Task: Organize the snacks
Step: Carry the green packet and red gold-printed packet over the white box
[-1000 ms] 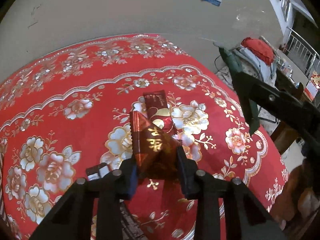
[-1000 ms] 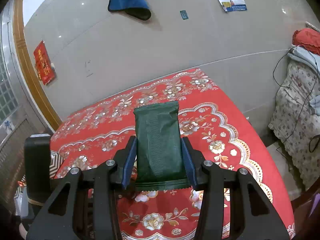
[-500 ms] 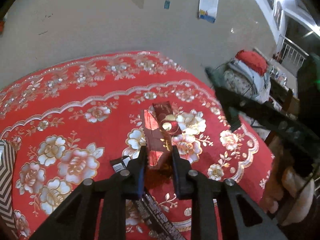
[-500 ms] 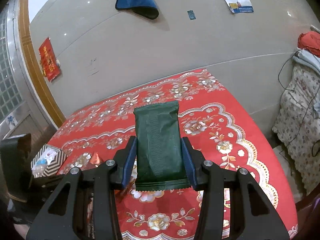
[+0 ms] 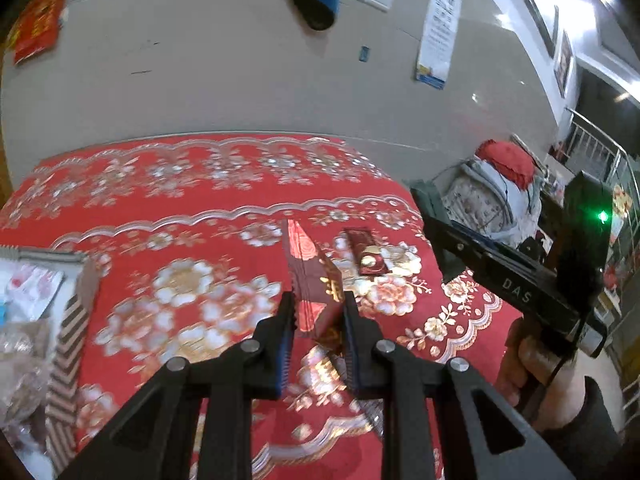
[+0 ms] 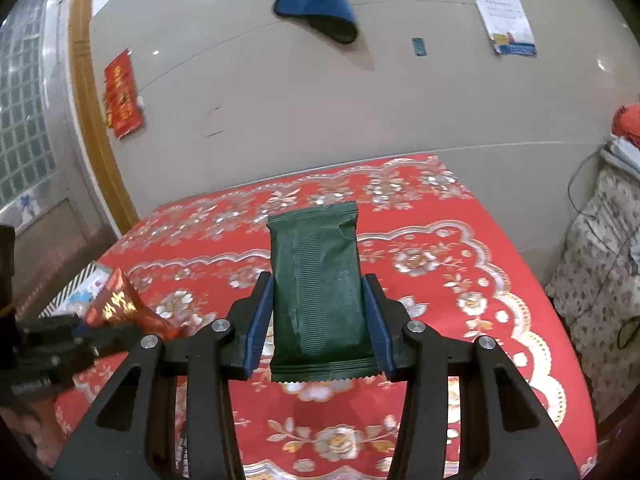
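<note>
My left gripper (image 5: 318,300) is shut on a red snack packet with gold characters (image 5: 310,276), held clear above the red flowered tablecloth (image 5: 192,240). From the right wrist view that red packet (image 6: 120,306) shows at the left, in the left gripper (image 6: 132,330). My right gripper (image 6: 318,286) is shut on a dark green snack packet (image 6: 318,292), upright between its pads. From the left wrist view the right gripper (image 5: 436,236) reaches in from the right, the green packet edge-on. Another dark red snack bar (image 5: 366,254) lies flat on the cloth.
A striped box (image 5: 66,328) holding wrapped snacks stands at the left of the table; it also shows as the striped box (image 6: 80,284) in the right wrist view. A person's hand (image 5: 532,376) holds the right gripper. Beyond the table's right edge stands furniture piled with cloth (image 5: 496,184).
My left gripper has closed tighter on the red packet, lifted it off the cloth and carried it left, bringing the striped box into view. The right gripper has shifted slightly with the green packet.
</note>
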A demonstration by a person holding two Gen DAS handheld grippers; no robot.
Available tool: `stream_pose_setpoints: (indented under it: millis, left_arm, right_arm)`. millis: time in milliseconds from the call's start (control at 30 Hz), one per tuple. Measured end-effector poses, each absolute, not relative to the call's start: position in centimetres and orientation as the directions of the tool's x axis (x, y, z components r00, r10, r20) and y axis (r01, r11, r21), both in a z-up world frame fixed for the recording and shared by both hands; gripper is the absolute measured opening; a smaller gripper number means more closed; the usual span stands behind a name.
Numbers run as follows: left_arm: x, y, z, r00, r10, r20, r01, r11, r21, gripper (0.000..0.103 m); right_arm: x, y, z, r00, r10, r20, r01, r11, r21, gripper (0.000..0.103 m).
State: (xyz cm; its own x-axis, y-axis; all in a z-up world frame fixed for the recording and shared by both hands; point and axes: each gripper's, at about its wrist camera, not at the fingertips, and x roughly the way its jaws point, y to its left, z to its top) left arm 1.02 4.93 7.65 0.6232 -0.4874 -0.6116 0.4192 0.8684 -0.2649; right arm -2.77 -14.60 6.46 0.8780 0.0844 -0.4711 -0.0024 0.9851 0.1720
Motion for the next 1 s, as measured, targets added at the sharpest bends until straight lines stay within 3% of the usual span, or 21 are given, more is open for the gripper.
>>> stream_pose_setpoints:
  millis: [167,567,1000]
  left_arm:
    - [-0.3,8.7,8.3,0.650,-0.459,-0.605,0.370,0.887,-0.275,0.024]
    - [-3.3,20.7,9.0,0.718,-0.396,-0.573,0.254,0.915,-0.314,0.024]
    - [-2.1,30.9,7.3,0.759,-0.227,-0.610,0.070,0.960,-0.269,0.024]
  right_arm:
    - [-4.2,-11.0,7.6,0.895,0.102,-0.434,-0.036,0.987,0.159,0.044]
    - [-3.8,1.6,9.0,0.870,0.223,-0.440,-0.196,0.975,0.107,0.044]
    - [0.6,16.2,7.4,0.756,0.378,-0.534,-0.398,0.914,0.084,0.044]
